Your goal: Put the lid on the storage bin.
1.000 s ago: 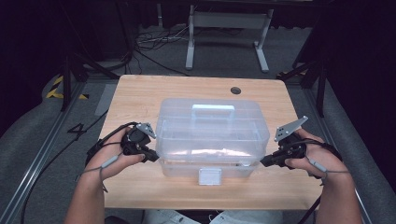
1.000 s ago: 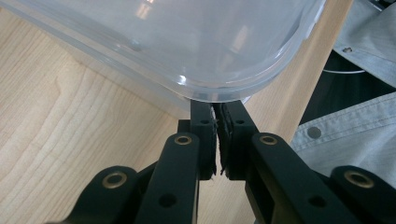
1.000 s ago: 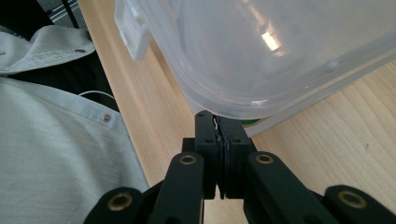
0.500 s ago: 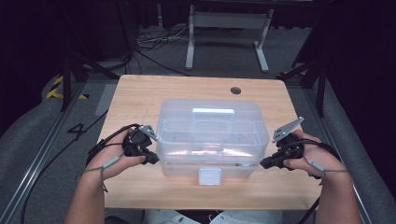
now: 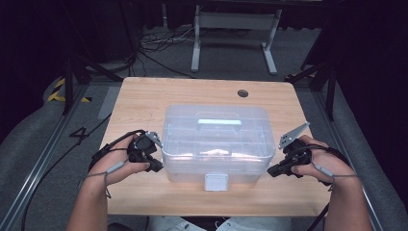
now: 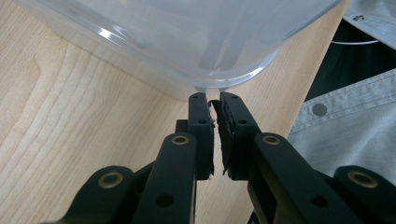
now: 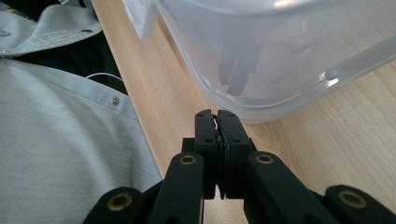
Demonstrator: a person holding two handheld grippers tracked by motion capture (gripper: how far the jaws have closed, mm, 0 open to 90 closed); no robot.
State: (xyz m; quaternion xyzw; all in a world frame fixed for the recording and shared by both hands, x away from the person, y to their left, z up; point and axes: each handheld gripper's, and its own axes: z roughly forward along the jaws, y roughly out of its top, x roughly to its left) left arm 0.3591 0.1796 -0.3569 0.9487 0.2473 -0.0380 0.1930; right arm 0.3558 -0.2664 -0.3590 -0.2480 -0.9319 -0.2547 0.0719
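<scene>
Little has shifted since the earlier frames: the clear plastic box [image 5: 217, 142] sits on the same patch of the tabletop [image 5: 144, 98], and both hands rest where they were, one at each end of it. The one small change is at the left tongs [image 5: 156, 166], whose jaws have eased apart by a hair; in the left gripper view a thin slit shows between the pads, with nothing in it.

The box stands at the middle of the tabletop, slightly nearer the near edge than the far one, its lid on, a pale handle [image 5: 219, 122] along the top and a white latch [image 5: 216, 182] hanging at the middle of its near side. A round grommet hole [image 5: 243, 93] lies well apart from it, toward the far right corner.

The left tongs [image 6: 212, 105] lie low at the box's left end, near its near-left corner, tips just at the curved lower wall of the box [image 6: 187, 42]; whether they touch it I cannot tell. They grip nothing.

The right tongs [image 5: 272, 172] lie at the box's right end, by its near-right corner. In the right gripper view these tongs [image 7: 216, 116] are closed pad to pad on nothing, tips just short of the rounded base of the box [image 7: 280, 60], with bare wood between. A grey shirt [image 7: 56, 140] shows past the near edge
</scene>
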